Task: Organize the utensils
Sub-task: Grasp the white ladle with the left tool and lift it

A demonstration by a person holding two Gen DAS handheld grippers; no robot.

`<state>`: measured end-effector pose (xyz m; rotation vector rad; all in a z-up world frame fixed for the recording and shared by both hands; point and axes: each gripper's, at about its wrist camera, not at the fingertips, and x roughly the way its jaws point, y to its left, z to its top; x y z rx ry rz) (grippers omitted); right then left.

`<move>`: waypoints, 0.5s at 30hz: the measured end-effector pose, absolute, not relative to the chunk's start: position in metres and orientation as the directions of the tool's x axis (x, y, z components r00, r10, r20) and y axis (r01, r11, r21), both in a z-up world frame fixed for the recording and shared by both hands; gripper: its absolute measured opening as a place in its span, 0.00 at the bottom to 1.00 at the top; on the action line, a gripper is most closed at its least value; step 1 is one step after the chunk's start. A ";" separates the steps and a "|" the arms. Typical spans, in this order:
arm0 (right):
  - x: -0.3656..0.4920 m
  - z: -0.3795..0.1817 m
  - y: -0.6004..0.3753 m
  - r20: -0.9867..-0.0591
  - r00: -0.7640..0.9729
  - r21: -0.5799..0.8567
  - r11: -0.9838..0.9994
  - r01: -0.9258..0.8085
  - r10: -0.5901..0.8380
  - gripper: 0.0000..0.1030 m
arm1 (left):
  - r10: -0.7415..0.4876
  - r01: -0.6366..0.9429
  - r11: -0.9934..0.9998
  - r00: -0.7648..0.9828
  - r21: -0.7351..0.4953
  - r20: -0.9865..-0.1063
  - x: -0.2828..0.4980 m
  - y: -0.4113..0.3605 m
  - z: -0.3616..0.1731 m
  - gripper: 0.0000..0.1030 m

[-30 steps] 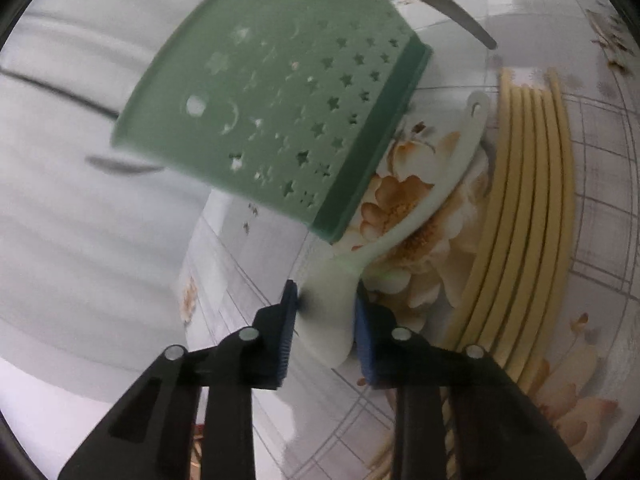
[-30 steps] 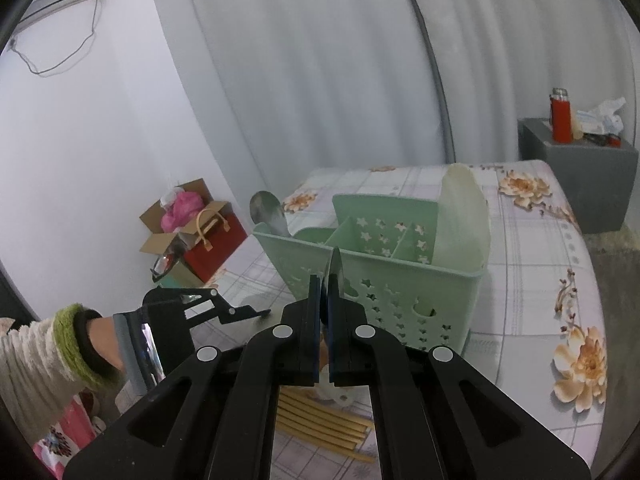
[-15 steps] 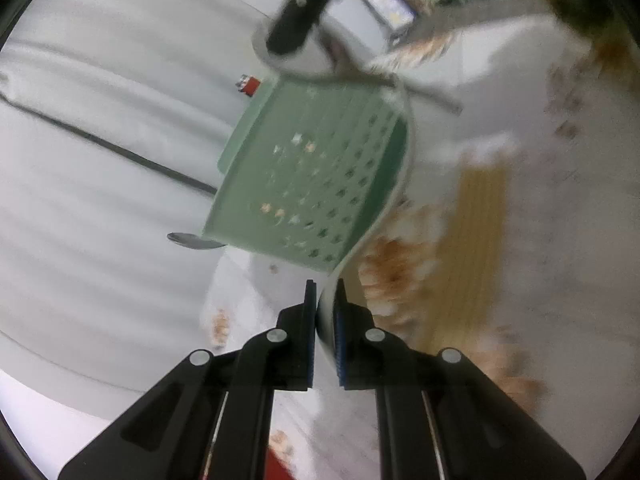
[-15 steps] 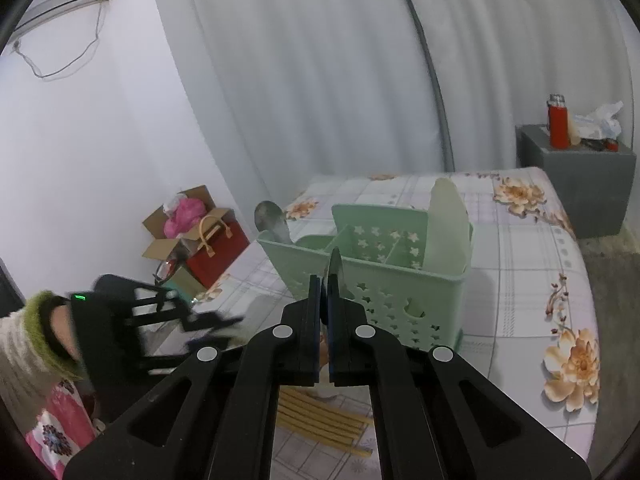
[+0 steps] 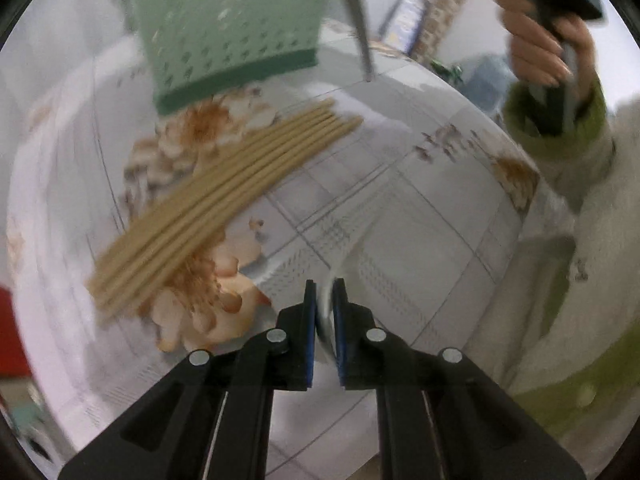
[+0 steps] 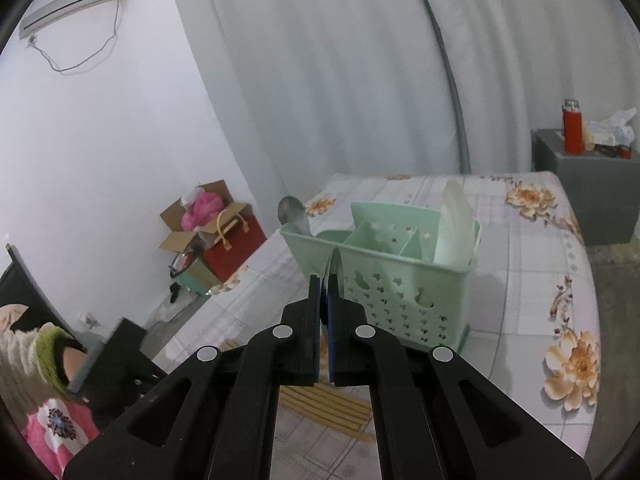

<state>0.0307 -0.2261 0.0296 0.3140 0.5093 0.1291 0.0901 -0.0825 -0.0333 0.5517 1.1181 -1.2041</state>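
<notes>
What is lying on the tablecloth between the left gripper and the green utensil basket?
In the left wrist view, a bundle of chopsticks lies on the flowered tablecloth between the left gripper and the green utensil basket.

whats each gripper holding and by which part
Left gripper pinches a pale utensil edge-on; which part cannot be told. Right gripper clamps a metal utensil, apparently near its wide end, with the handle hanging free.
</notes>
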 end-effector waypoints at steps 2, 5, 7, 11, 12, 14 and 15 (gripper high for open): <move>0.032 0.028 -0.226 -0.465 0.861 0.331 0.943 -0.045 0.204 0.01 | -0.469 0.898 0.359 -0.062 -0.254 -0.881 0.098 -0.078 -0.037 0.14; 0.033 0.030 -0.224 -0.468 0.859 0.328 0.943 -0.048 0.207 0.01 | -0.528 0.853 0.425 -0.037 -0.302 -0.848 0.104 -0.068 -0.037 0.45; 0.032 0.031 -0.223 -0.468 0.859 0.327 0.944 -0.051 0.208 0.01 | -0.573 0.824 0.454 -0.021 -0.339 -0.819 0.110 -0.061 -0.033 0.52; 0.033 0.032 -0.220 -0.466 0.859 0.323 0.945 -0.057 0.211 0.01 | -0.644 0.732 0.559 0.086 -0.390 -0.761 0.113 -0.036 -0.027 0.63; 0.033 0.033 -0.220 -0.466 0.859 0.322 0.945 -0.059 0.212 0.01 | -0.657 0.703 0.578 0.101 -0.413 -0.747 0.114 -0.029 -0.025 0.63; 0.034 0.032 -0.219 -0.467 0.858 0.321 0.945 -0.062 0.215 0.01 | -0.682 0.617 0.629 0.145 -0.473 -0.717 0.107 -0.011 -0.024 0.63; 0.034 0.031 -0.219 -0.468 0.857 0.320 0.945 -0.063 0.215 0.01 | -0.687 0.584 0.647 0.168 -0.491 -0.707 0.102 -0.003 -0.025 0.63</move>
